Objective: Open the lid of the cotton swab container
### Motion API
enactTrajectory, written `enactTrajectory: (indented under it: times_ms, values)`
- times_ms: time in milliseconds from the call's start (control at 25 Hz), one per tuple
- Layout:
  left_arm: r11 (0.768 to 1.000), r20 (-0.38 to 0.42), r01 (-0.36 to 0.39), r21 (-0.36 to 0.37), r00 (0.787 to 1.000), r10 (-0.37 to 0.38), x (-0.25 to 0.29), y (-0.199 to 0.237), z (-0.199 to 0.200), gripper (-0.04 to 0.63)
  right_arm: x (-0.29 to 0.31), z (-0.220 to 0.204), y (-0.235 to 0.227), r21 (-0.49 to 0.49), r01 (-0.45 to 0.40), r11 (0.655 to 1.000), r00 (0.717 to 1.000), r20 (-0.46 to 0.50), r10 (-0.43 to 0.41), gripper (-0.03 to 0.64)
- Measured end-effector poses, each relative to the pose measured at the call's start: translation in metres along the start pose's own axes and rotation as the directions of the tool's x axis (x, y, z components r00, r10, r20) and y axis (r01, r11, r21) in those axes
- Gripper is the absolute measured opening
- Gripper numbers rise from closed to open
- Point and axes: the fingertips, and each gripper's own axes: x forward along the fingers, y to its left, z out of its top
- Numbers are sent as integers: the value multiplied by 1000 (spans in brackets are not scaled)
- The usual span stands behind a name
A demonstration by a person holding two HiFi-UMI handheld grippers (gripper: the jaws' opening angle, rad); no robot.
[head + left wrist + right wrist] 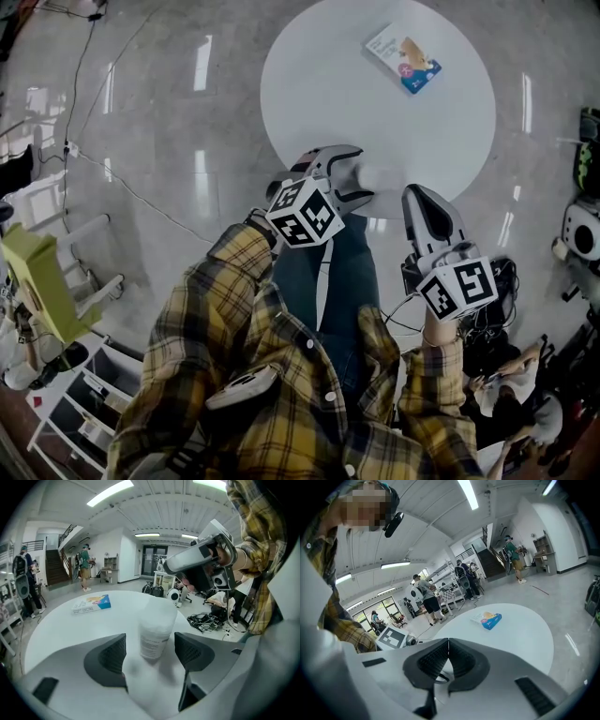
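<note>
The cotton swab container (157, 625) is a translucent white jar with a label and its lid on. It stands upright on the round white table (319, 84) near the front edge. My left gripper (152, 653) is open, with the jar between its dark pads (111, 657) and a gap on each side. In the head view the left gripper (361, 176) points right at the jar (378, 175). My right gripper (415, 194) is shut and empty, raised to the right of the jar. Its jaws (448, 645) meet over the table edge.
A blue and white packet (403, 58) lies at the table's far side. Cables and gear (487, 291) sit on the floor at the right, and a white shelf (80, 394) stands at the left. Several people (85, 566) stand far back in the hall.
</note>
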Motion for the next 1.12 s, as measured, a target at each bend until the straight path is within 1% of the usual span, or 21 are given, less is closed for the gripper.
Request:
enactTrajectory:
  times_ms: [160,320,640,720,880,1040,1120]
  values:
    - [999,-47,31,43,998,-29,12,-1,-5,321,-3,0,-1,6,1,1000,1000,-1,-1,17]
    - [997,-63,49,61,997,-45,20,-2,-5,321,-3,-3,-1,9,2,1000,1000,-7,-2,17]
    - [990,-89,41,137,996,-29,27,-6,-8,319,-3,-6,-5,17,10,1000,1000,-13,-9,17]
    - [990,-93,36,135,995,-24,28,-4,-9,319,-2,-6,-6,18,11,1000,1000,-16,-11,17]
    - [994,-83,31,109,996,-22,28,-1,-6,316,-2,-7,-6,21,13,1000,1000,-23,-13,17]
    - [993,-77,32,114,997,-23,27,-1,-5,314,-3,-9,-5,24,15,1000,1000,-26,-14,17]
    - [991,-69,30,131,997,-21,28,-2,-4,293,-3,-10,-6,24,19,1000,999,-29,-19,17]
